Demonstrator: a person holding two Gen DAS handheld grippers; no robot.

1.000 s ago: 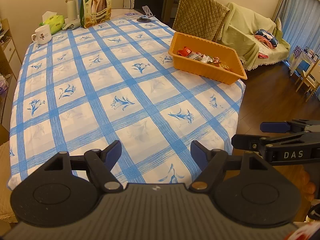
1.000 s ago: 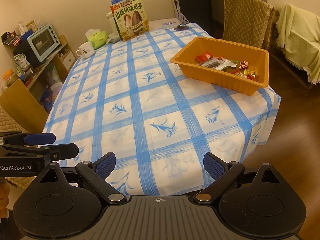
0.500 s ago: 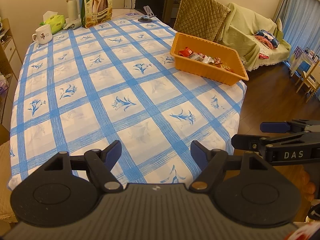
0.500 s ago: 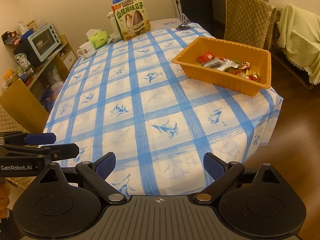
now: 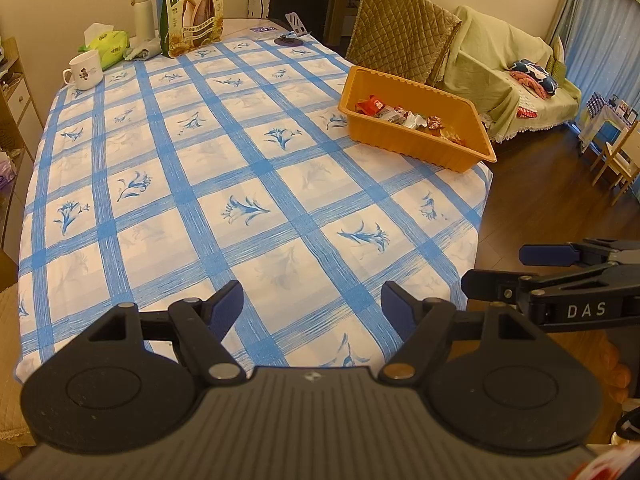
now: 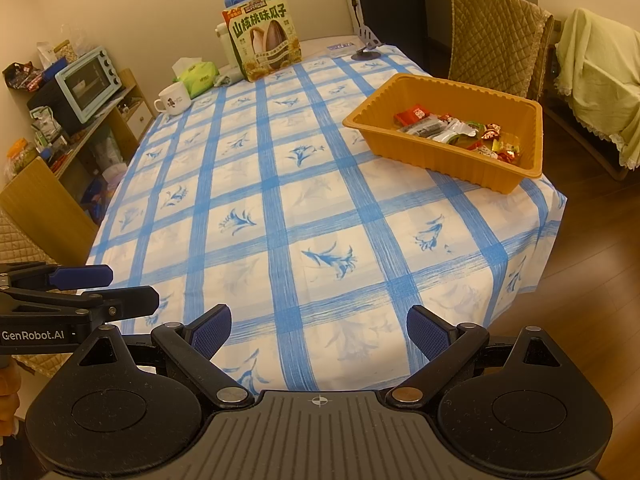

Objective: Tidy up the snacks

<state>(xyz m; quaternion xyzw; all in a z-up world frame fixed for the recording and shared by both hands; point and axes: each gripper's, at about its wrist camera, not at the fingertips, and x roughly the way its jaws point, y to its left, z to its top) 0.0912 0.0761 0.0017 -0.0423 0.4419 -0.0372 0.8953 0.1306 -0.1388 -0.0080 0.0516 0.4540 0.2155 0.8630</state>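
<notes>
Left wrist view: left claw (image 5: 312, 306) released, blue pads spread wide, nothing between them, held over the near edge of the bench (image 5: 248, 184) with its blue-checked floral cloth. Just to the right, at the same height, right claw (image 5: 532, 266) seen side-on, off the bench's near right corner and above the wood floor. Farther out on the right side of the bench, orange tray (image 5: 416, 146) sitting flat near the edge, wrapped snacks (image 5: 404, 114) piled inside along its far wall. At the far end, standing upright, sunflower seed bag (image 5: 195, 10); left of it white flask (image 5: 143, 14), green tissue pack (image 5: 106, 44) and white mug (image 5: 85, 69). Beyond the tray, quilted chair (image 5: 400, 28).

Right wrist view: right claw (image 6: 319, 330) likewise released and empty, pads well apart, over the near bench edge. Left claw (image 6: 92, 286) at the left border, side-on, near the bench corner. Orange tray (image 6: 440, 156) ahead and right, well apart from both claws, snacks (image 6: 456, 130) gathered toward its right half. Sunflower seed bag (image 6: 264, 34) upright at the far end, mug (image 6: 173, 99) and tissue pack (image 6: 198, 74) to its left. Off the bench on the left, toaster oven (image 6: 86, 80) on a shelf.
</notes>
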